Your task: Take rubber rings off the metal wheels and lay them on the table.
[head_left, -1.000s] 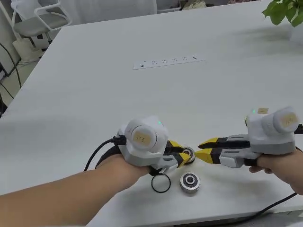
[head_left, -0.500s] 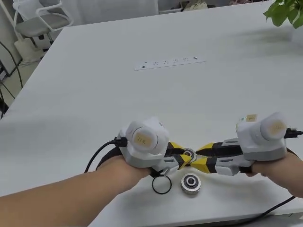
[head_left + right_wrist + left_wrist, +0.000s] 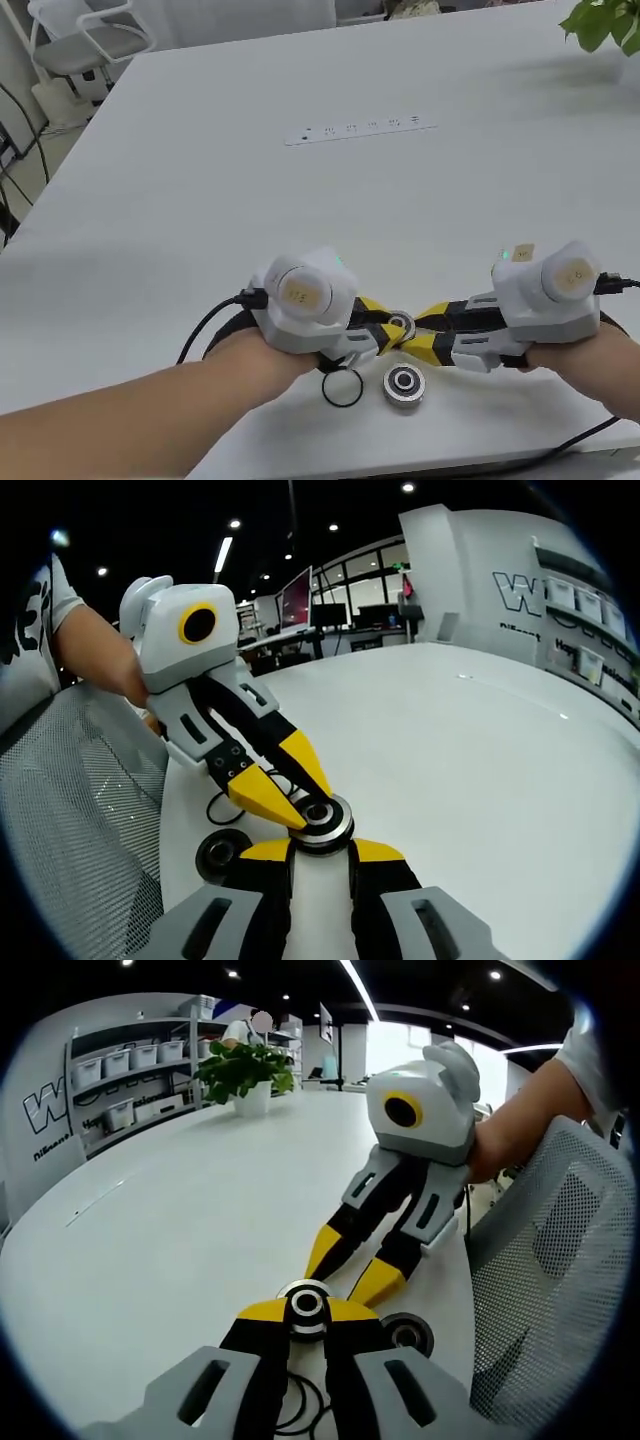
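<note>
Left gripper (image 3: 385, 336) clamps one wheel (image 3: 399, 324), right gripper (image 3: 420, 336) narrow at it — second wheel (image 3: 404, 384), one ring (image 3: 342, 388) loose.

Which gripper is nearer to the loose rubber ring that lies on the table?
Left. The left gripper, holding a wheel, is just above the ring; the right gripper is farther, beyond the loose wheel.

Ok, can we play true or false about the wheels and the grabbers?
1. The left gripper and the right gripper meet at one wheel. True.
2. A second wheel lies on the table. True.
3. No ring is off yet. False: a black ring lies on the table beside the second wheel.
4. A plant stands right by the wheels. False: the plant is at the table's far corner.
</note>
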Action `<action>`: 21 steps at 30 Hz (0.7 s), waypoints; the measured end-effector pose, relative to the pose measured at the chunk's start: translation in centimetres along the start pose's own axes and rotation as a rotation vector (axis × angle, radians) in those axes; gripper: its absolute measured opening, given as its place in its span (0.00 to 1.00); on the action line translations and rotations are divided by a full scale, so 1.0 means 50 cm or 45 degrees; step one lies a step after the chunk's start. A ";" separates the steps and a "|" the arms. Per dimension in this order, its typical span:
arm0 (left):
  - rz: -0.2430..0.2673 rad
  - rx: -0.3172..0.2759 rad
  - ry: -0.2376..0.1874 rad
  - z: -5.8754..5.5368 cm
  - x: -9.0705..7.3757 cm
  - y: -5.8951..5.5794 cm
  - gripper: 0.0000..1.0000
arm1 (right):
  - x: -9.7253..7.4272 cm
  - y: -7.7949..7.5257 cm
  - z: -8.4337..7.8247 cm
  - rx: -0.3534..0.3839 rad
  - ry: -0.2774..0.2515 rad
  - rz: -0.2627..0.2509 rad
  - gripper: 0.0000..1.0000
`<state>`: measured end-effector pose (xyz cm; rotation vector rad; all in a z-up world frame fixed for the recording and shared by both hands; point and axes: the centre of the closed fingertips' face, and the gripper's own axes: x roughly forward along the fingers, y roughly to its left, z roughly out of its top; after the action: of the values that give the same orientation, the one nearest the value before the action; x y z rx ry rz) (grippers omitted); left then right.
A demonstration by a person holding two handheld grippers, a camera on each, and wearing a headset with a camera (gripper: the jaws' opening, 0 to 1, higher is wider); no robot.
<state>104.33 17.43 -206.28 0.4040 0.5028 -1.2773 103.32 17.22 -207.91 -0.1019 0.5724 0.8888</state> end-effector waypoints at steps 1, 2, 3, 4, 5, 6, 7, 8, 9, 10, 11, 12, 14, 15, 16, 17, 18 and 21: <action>0.001 -0.001 -0.002 0.000 0.000 0.000 0.07 | 0.001 0.000 0.000 0.000 0.000 -0.001 0.18; 0.002 -0.003 -0.003 0.000 0.000 0.000 0.07 | 0.001 -0.001 0.000 0.000 0.000 -0.002 0.18; 0.004 -0.003 -0.004 0.000 0.000 0.000 0.07 | 0.000 -0.001 -0.001 0.002 0.000 -0.002 0.18; 0.005 -0.004 -0.005 0.000 0.000 0.000 0.07 | 0.000 -0.001 -0.001 0.005 -0.001 -0.004 0.17; 0.006 -0.005 -0.007 0.000 0.000 0.000 0.07 | 0.000 0.000 -0.001 0.005 -0.001 -0.006 0.17; 0.007 -0.006 -0.009 0.000 0.000 0.000 0.07 | -0.002 0.000 -0.002 0.006 0.002 -0.009 0.16; 0.008 -0.008 -0.010 0.000 0.000 0.000 0.07 | -0.003 -0.001 -0.003 0.009 0.003 -0.010 0.14; 0.008 -0.008 -0.010 0.000 -0.001 0.000 0.07 | -0.006 -0.003 -0.006 0.003 0.008 -0.010 0.12; 0.008 -0.008 -0.010 0.000 -0.001 0.000 0.07 | -0.009 -0.002 -0.009 0.009 0.012 -0.012 0.08; 0.008 -0.009 -0.010 0.001 -0.001 0.000 0.07 | -0.011 -0.003 -0.010 0.020 0.010 -0.016 0.05; 0.008 -0.010 -0.011 0.001 -0.001 0.000 0.07 | -0.013 -0.008 -0.010 0.025 0.007 -0.029 0.00; 0.009 -0.011 -0.011 0.001 -0.001 0.000 0.07 | -0.011 -0.007 -0.007 0.033 -0.004 -0.019 0.00; 0.013 -0.014 -0.012 0.001 -0.001 -0.001 0.07 | -0.010 -0.009 -0.008 0.027 0.009 -0.028 0.00; 0.014 -0.014 -0.012 0.001 -0.002 -0.001 0.07 | -0.010 -0.008 -0.008 0.031 0.012 -0.029 0.00; 0.015 -0.015 -0.012 0.001 -0.002 -0.001 0.07 | -0.009 -0.008 -0.008 0.034 0.014 -0.030 0.00; 0.015 -0.014 -0.012 0.001 -0.002 -0.001 0.07 | -0.009 -0.008 -0.009 0.029 0.018 -0.032 0.00; 0.015 -0.014 -0.012 0.001 -0.002 -0.001 0.07 | -0.009 -0.009 -0.009 0.030 0.022 -0.033 0.00; 0.015 -0.013 -0.011 0.001 -0.002 -0.001 0.07 | -0.009 -0.010 -0.008 0.050 0.027 -0.042 0.00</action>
<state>104.26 17.46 -206.18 0.3921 0.4988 -1.2642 103.30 16.46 -208.08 -0.0853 0.6056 0.8448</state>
